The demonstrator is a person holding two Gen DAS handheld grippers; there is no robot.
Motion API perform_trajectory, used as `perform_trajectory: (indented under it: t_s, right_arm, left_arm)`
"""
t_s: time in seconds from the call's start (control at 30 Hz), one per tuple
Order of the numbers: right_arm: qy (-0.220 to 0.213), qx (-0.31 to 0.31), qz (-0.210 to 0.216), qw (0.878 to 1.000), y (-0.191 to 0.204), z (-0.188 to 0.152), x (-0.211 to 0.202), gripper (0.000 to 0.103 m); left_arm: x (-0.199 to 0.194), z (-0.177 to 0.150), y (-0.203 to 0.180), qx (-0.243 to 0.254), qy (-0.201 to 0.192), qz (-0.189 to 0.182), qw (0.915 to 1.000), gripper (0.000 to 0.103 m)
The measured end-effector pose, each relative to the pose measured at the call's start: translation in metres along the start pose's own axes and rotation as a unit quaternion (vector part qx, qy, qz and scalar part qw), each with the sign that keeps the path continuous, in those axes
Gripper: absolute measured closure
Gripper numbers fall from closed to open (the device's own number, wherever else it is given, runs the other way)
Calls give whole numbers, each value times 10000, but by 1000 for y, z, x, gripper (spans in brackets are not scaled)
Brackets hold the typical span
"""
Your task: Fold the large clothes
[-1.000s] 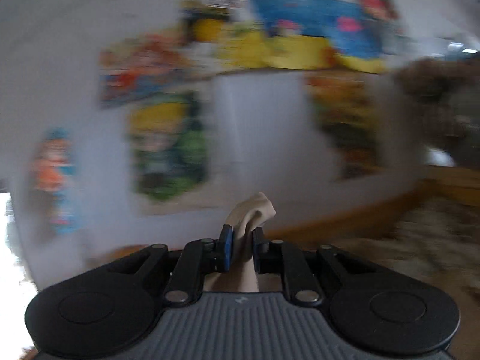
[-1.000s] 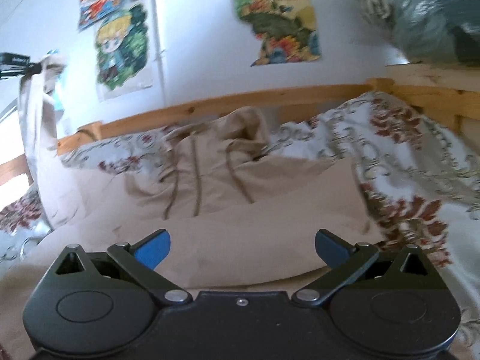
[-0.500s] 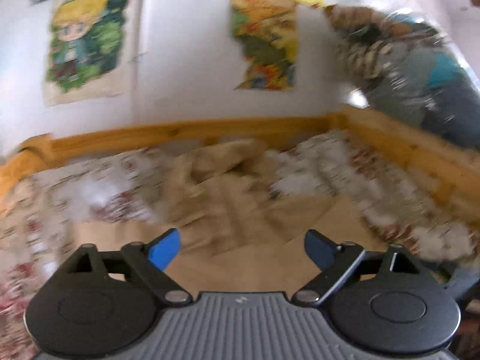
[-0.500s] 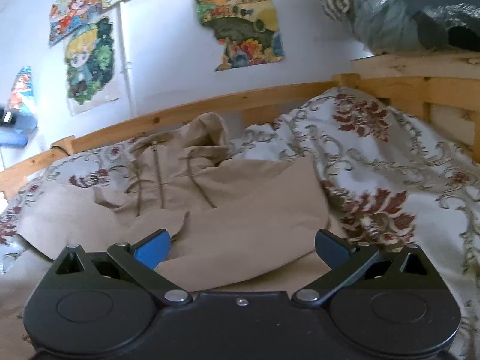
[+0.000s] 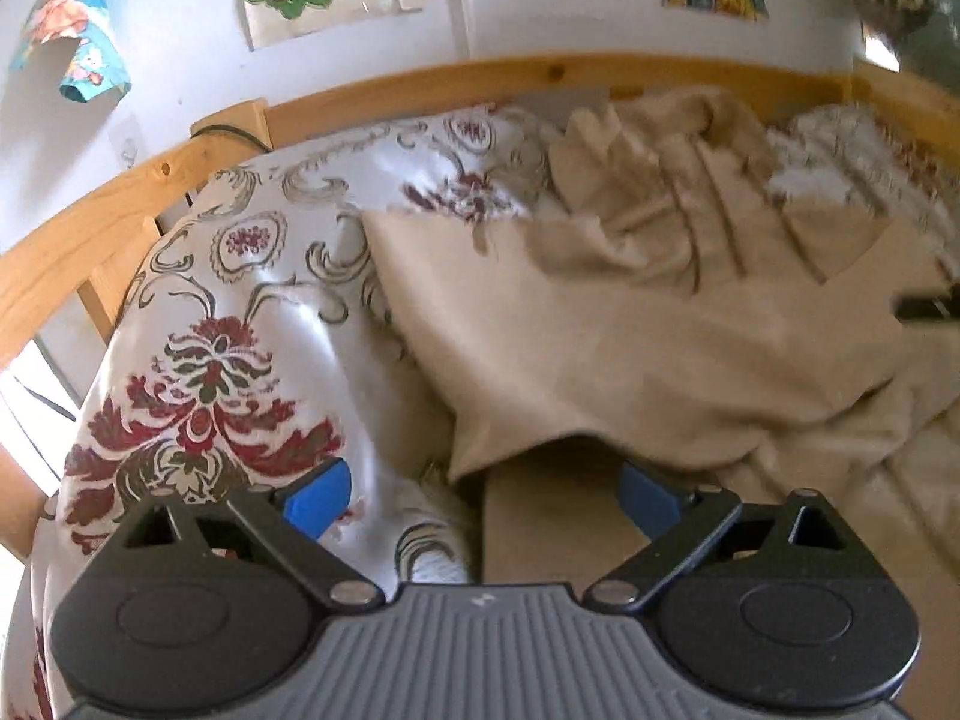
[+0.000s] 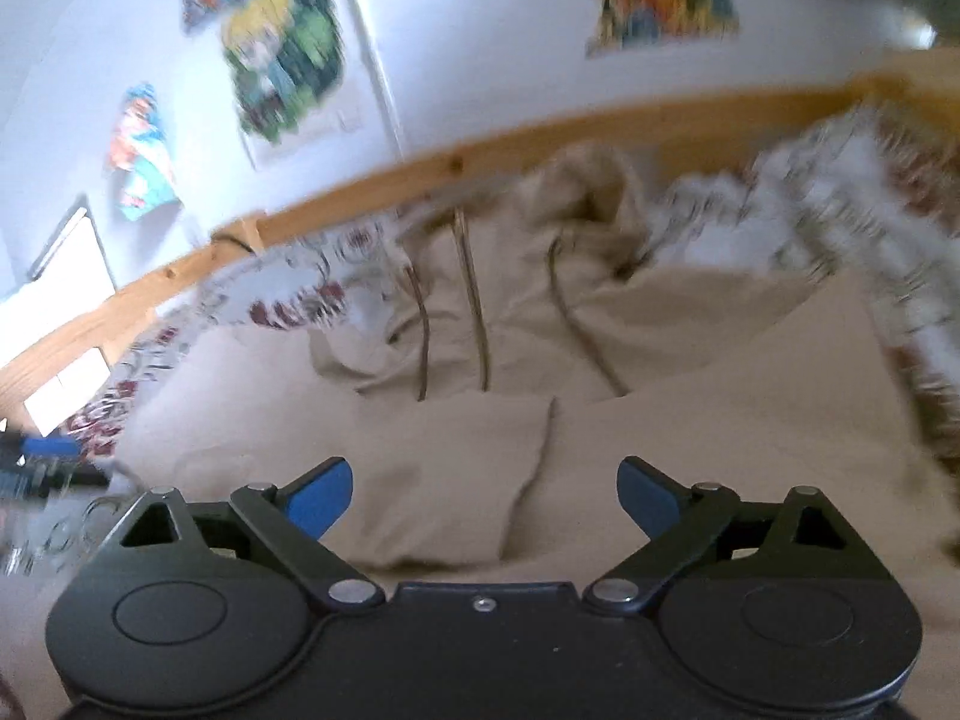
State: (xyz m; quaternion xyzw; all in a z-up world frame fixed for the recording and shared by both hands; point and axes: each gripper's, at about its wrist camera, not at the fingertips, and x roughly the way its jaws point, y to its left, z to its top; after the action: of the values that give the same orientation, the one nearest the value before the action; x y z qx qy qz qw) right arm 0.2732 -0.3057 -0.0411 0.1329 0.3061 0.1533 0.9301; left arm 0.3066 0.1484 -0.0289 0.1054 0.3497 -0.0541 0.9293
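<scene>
Your left claw (image 5: pixel 483 495) is spread wide, nothing between its blue pads; it hangs low over the near left edge of the beige hoodie (image 5: pixel 660 324), one pad over the floral bedspread (image 5: pixel 204 372), the other tucked just under a lifted fold of the cloth. Your right claw (image 6: pixel 485 495) is likewise wide apart and empty, poised just above the hoodie's (image 6: pixel 660 420) flat front. The hoodie lies spread on the bed, a folded-over sleeve (image 6: pixel 456 468) directly ahead of your right claw. Farther back, its drawstrings (image 6: pixel 477 312) run up to the bunched hood (image 6: pixel 591 186), which sits against the wooden bed rail (image 6: pixel 540 138). The bedspread shows on both sides of the garment. Beyond the rail, cartoon posters (image 6: pixel 282 54) hang on the white wall. Right wrist view is motion-blurred.
</scene>
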Motion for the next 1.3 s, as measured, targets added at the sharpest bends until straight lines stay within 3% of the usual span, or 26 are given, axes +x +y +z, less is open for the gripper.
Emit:
perform_trajectory:
  t_s: [0.03,0.1,0.23,0.37,0.53,0.6,0.67,0.77,0.87,0.9,0.97,1.03,1.1,1.17,1.3]
  right_arm:
    - [206,115,4,9997,0,3,16,11]
    - [573,345,-38,9978,1,5,48,25]
    - [748,136,-228,9968,14,1,71,60]
    - [481,13,-191,9987,16,10,57,103]
    - [-488,-192,-373,9979,7,31,-9,103]
    - [-842,-253,-619,9942,-3,32,-38,103]
    - [-865,-460,-912,9910,-9,30,-48,103]
    - [-625,-488,-1222,9893,-21,17,-48,103]
    - [-368,-586,-1375,9881,-27,-2,-43,101]
    - [-284,-547,-1367,9887,-30,-7,-42,97]
    - [-206,-489,-1300,9901,-33,-17,-39,77]
    - [-207,-406,-1112,9928,-37,-24,-41,65]
    - [-221,-237,-1033,9941,-42,-27,-41,50]
    - [-180,52,-939,9954,-48,-25,-36,36]
    - [129,136,-970,9951,-50,-21,-15,41]
  left_arm:
    - [5,-3,-1,85,19,74,9999,5]
    - [14,-5,-5,155,55,219,9996,7]
    - [28,-3,-16,235,-35,522,9984,12]
    - [42,4,-28,510,58,1052,9931,41]
    - [40,8,-36,707,-40,1203,9902,70]
    - [39,8,-40,799,-7,1131,9904,76]
    - [38,6,-46,880,45,1116,9898,78]
    - [39,2,-48,874,375,644,9934,74]
    - [24,-10,-45,904,239,347,9950,53]
    - [18,-14,-43,905,173,236,9955,51]
    - [6,-17,-35,824,133,-73,9965,47]
    - [-5,-17,-26,646,-8,-335,9973,35]
    - [-10,-11,-19,443,-196,-370,9981,22]
    - [-5,0,-16,223,-279,-316,9989,22]
    - [28,22,-18,31,-124,3,9999,25]
